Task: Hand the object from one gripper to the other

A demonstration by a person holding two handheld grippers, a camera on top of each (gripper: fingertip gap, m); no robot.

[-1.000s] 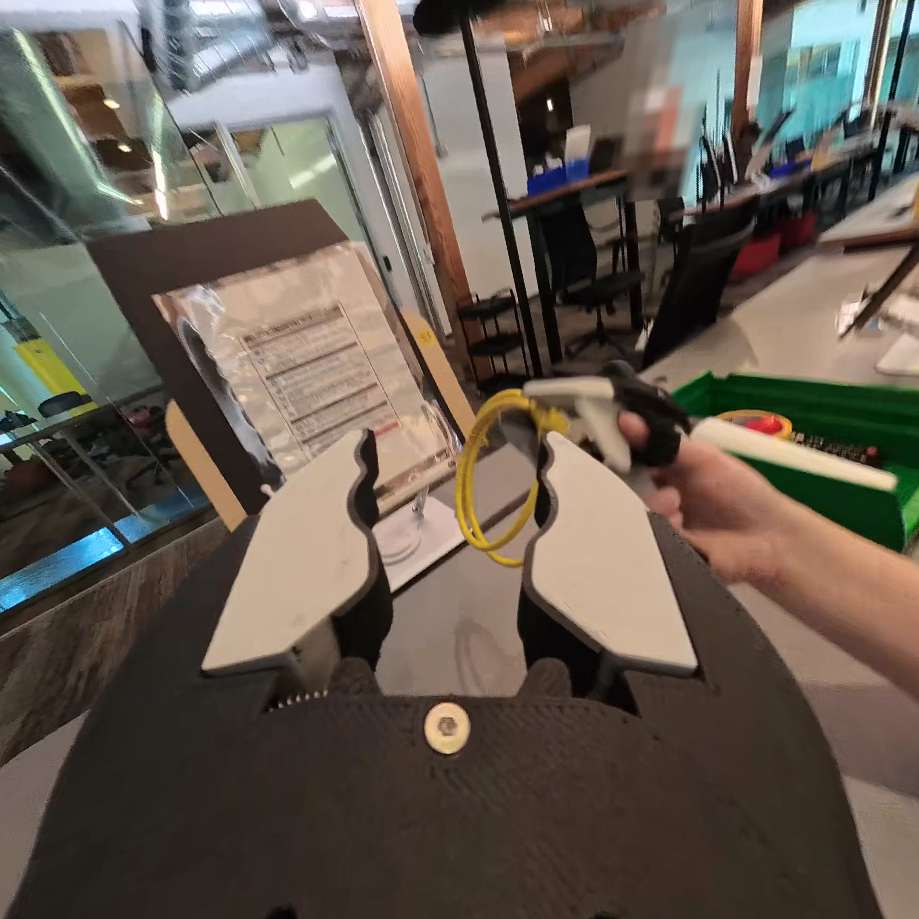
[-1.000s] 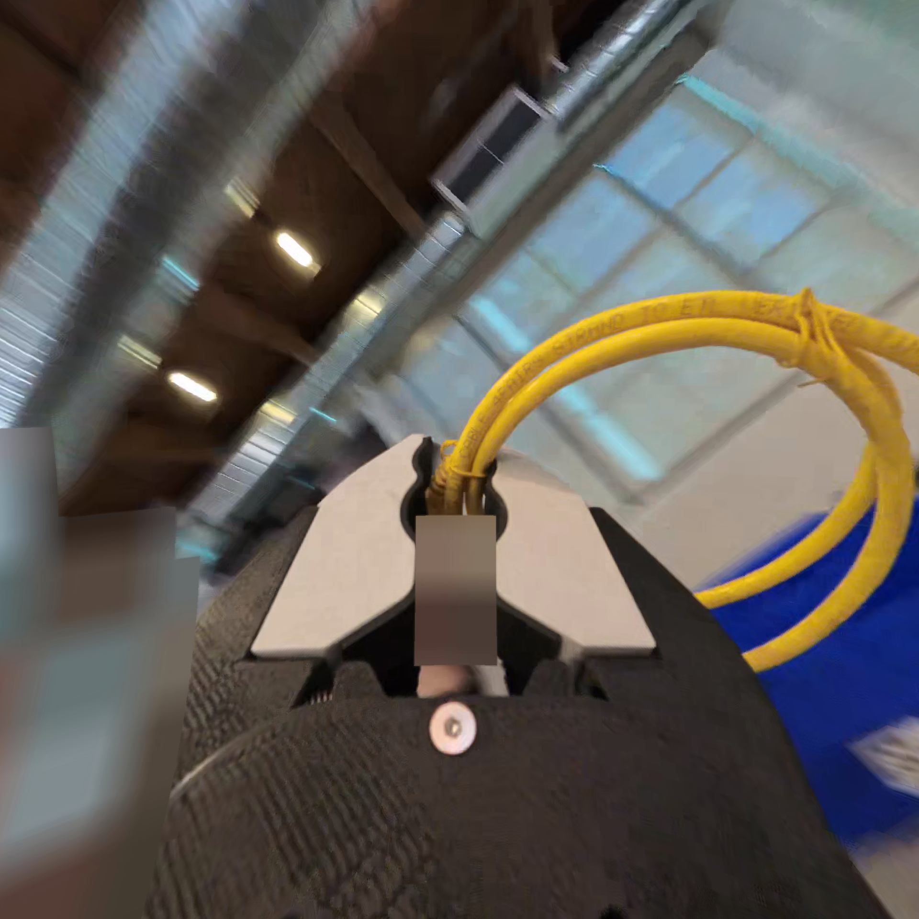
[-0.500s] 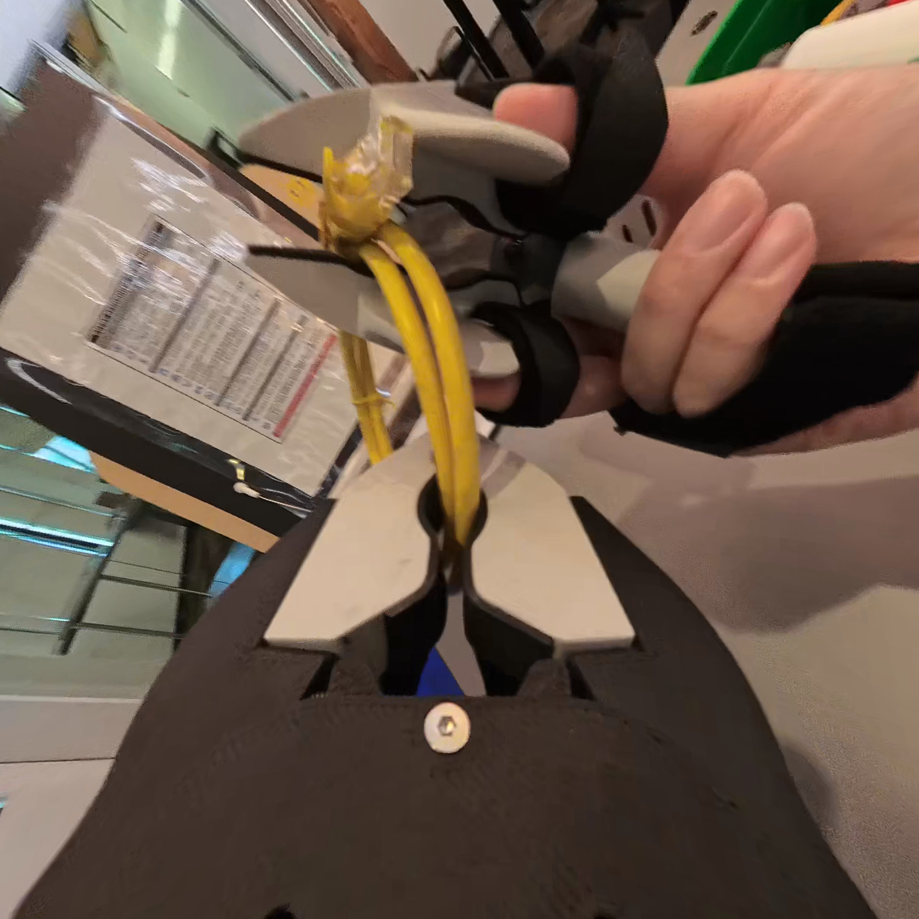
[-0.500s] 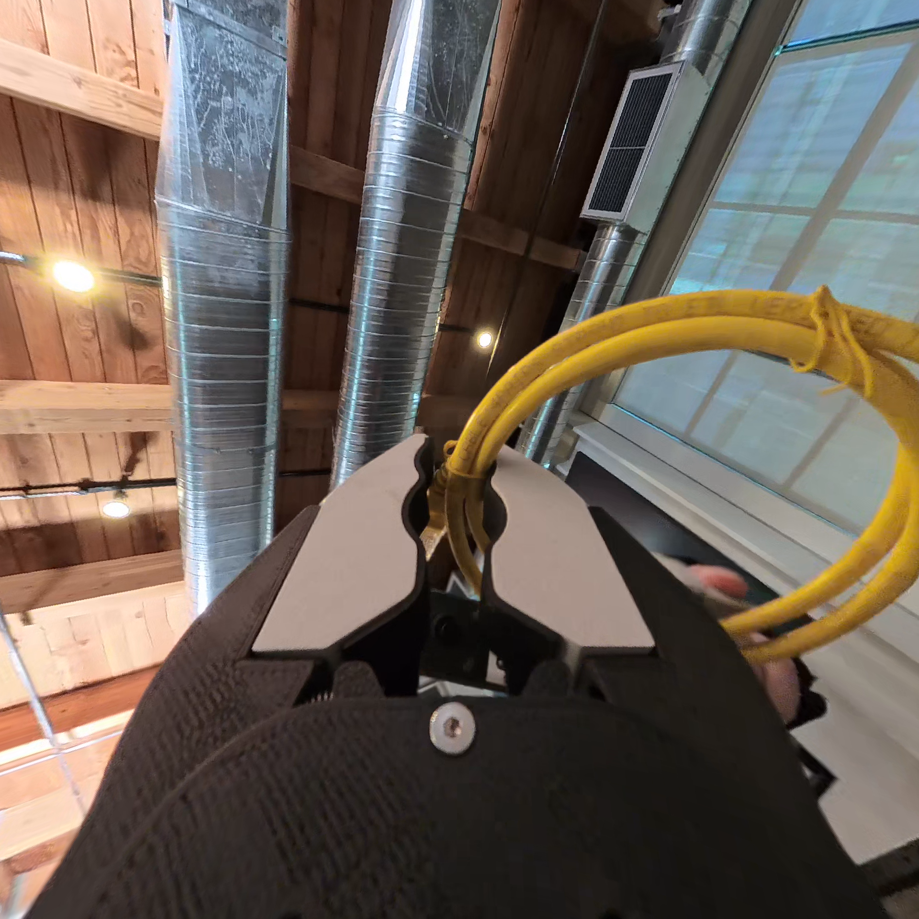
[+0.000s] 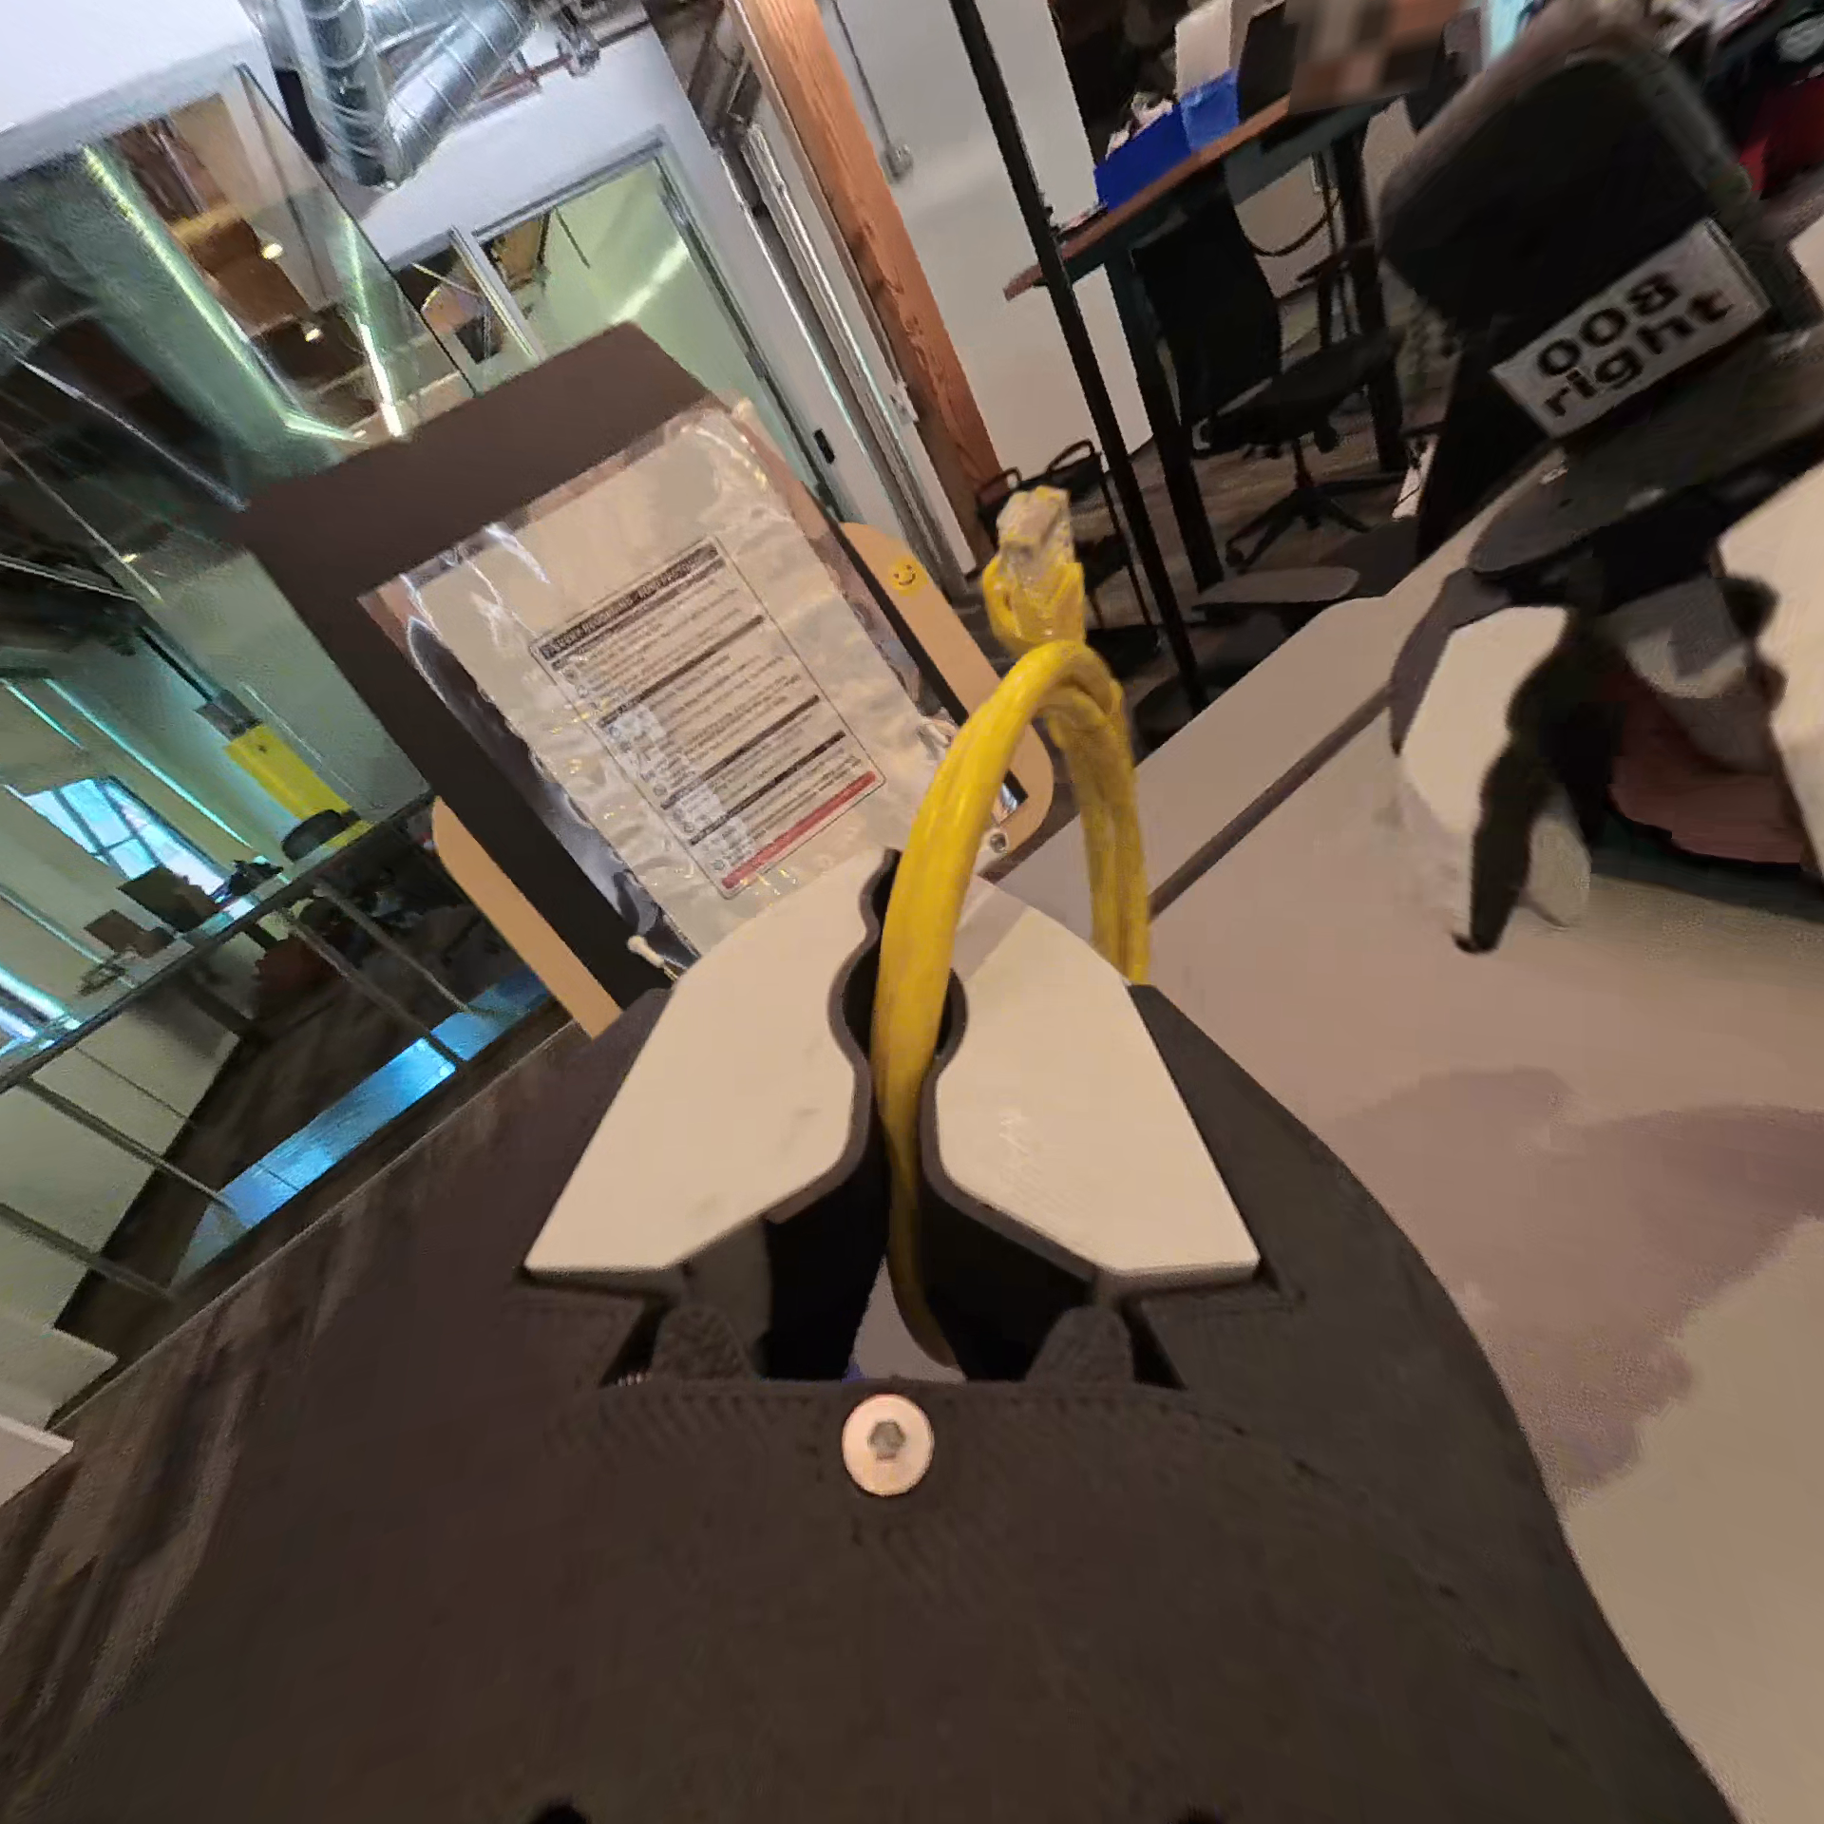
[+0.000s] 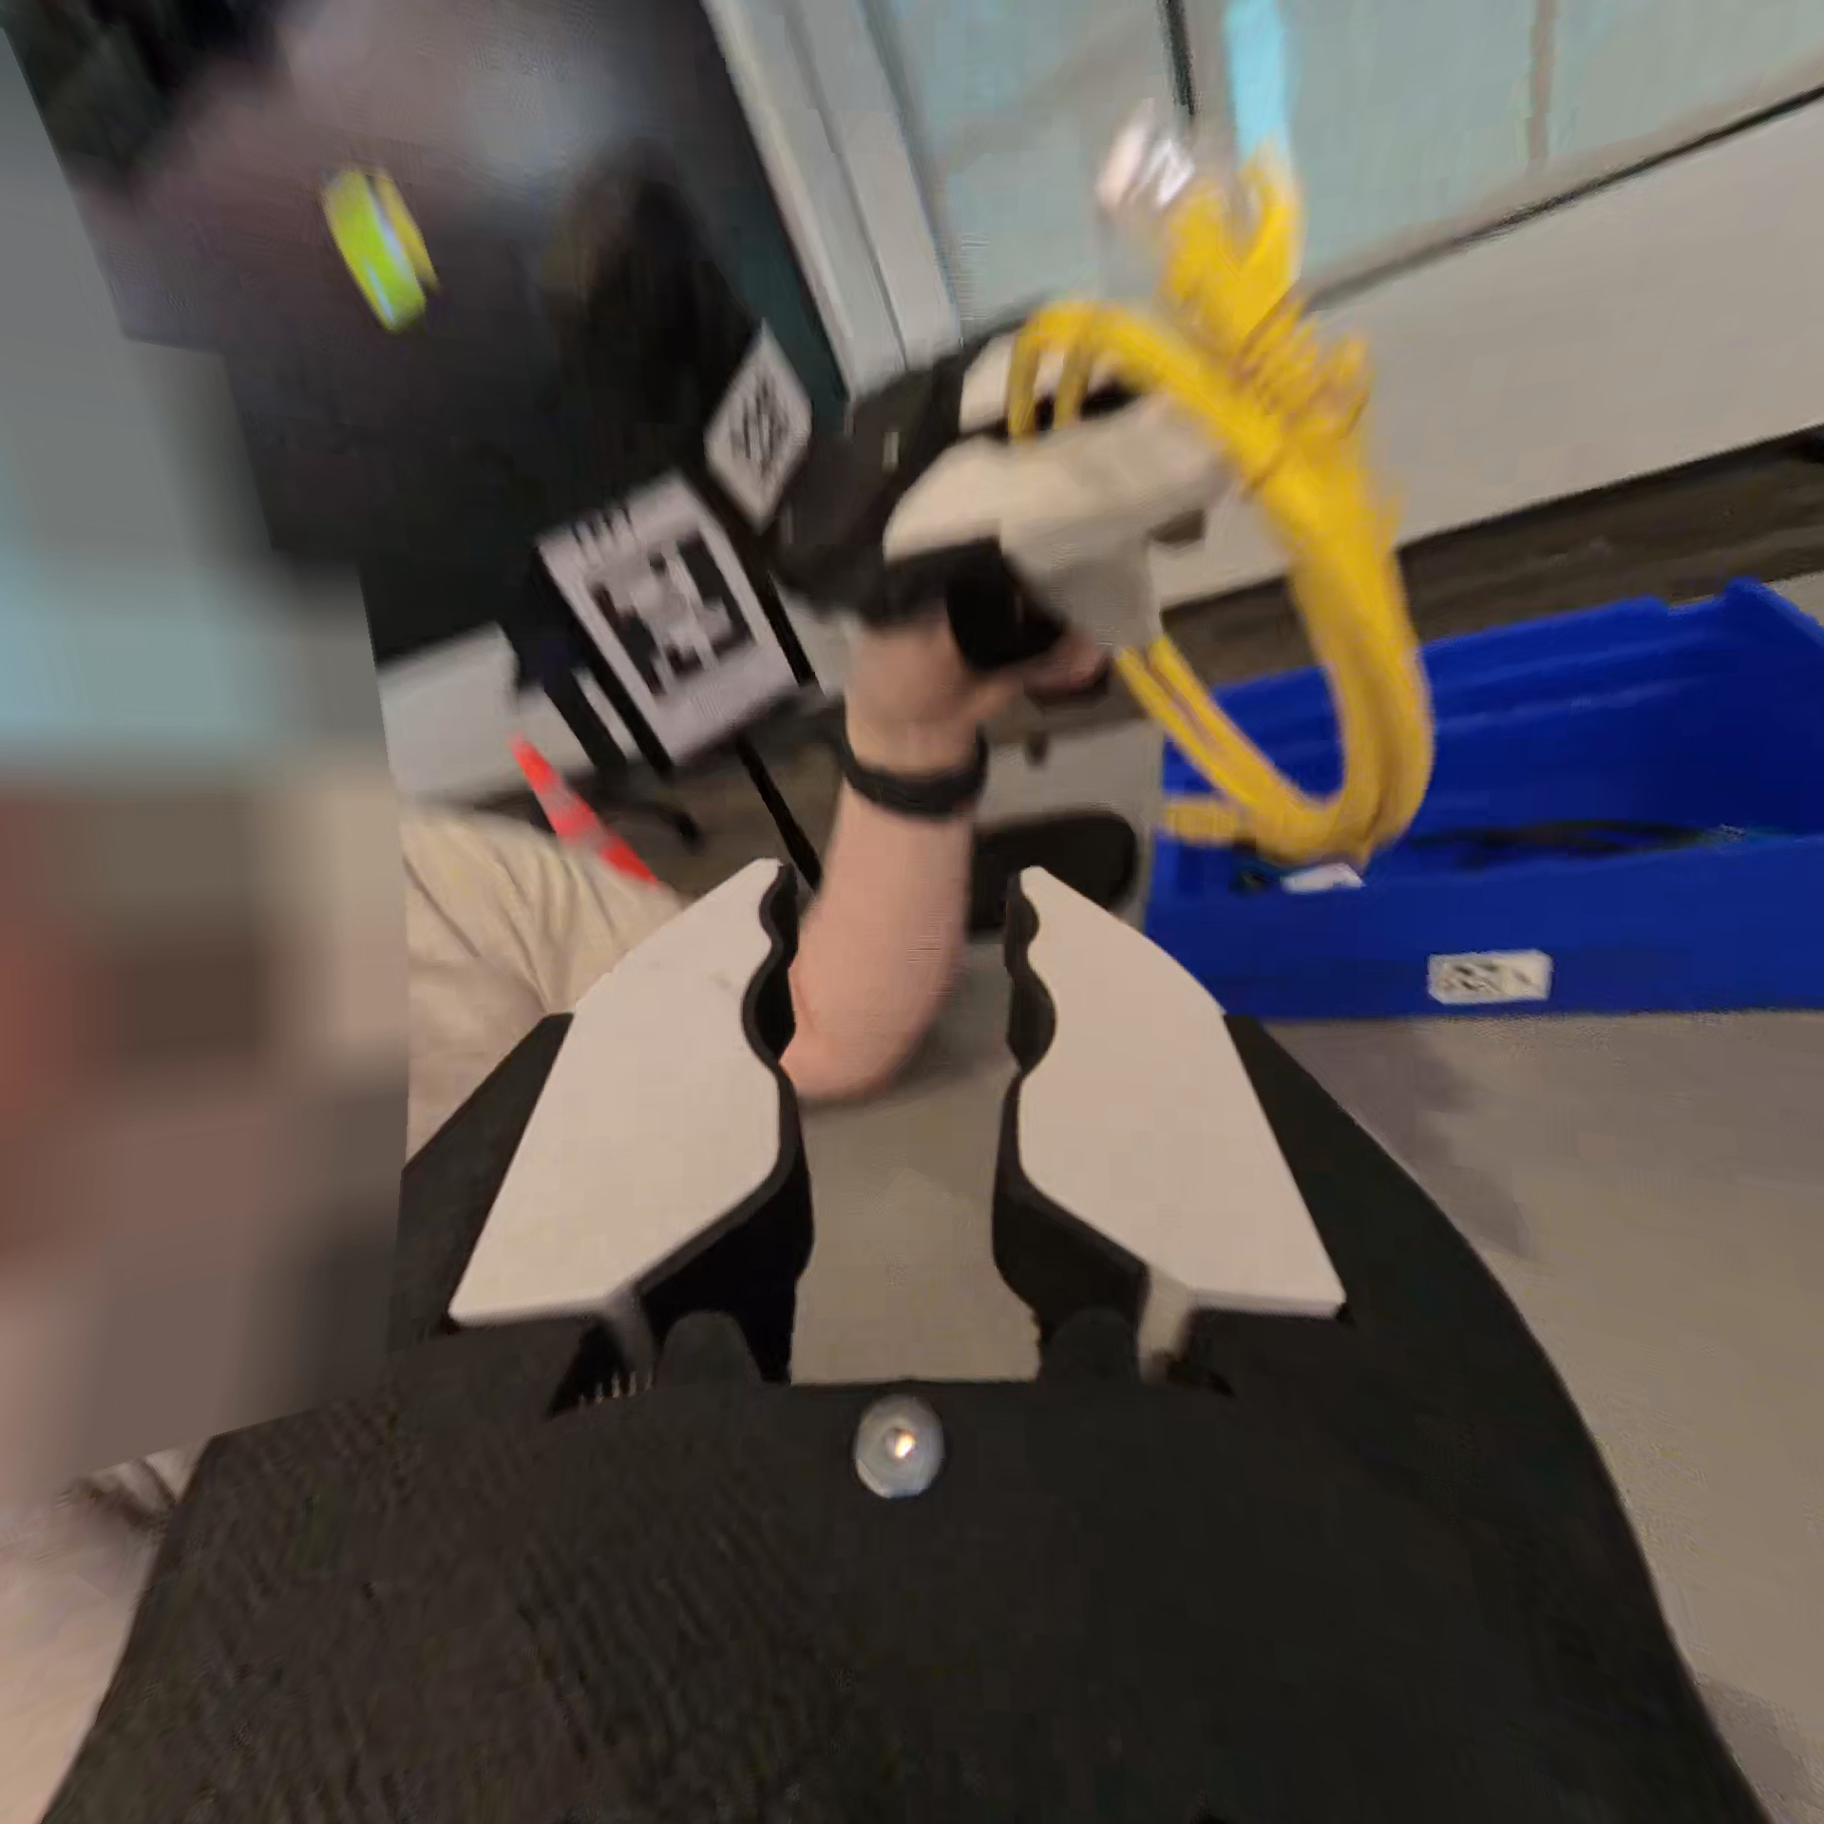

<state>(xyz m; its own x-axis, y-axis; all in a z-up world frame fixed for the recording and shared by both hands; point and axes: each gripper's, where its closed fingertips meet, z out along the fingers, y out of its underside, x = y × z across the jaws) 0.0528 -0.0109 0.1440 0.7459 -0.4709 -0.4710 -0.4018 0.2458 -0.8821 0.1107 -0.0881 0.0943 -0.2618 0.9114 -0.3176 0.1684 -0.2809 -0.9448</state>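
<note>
A coiled yellow network cable (image 5: 918, 948) with a clear plug (image 5: 1031, 553) at its top stands up out of my left gripper (image 5: 928, 888), which is shut on the coil above the grey table. My right gripper (image 6: 903, 928) is open and empty, its fingers apart over the table. In the right wrist view the left gripper (image 6: 1184, 484) shows farther off, blurred, gripping the yellow cable (image 6: 1362, 642) in a person's hand (image 6: 918, 691). The right gripper (image 5: 1619, 711) also shows at the upper right of the left wrist view, apart from the cable.
A dark board with a laminated sheet (image 5: 671, 691) stands behind the grey table (image 5: 1382, 1135). A blue bin (image 6: 1579, 928) sits on the table at the right. A marker board (image 6: 671, 612) and a black pole (image 5: 1066, 326) stand farther back.
The right gripper held the cable, the left gripper shut on it too, then the right gripper opened, let go and drew back. The left gripper now holds the cable alone.
</note>
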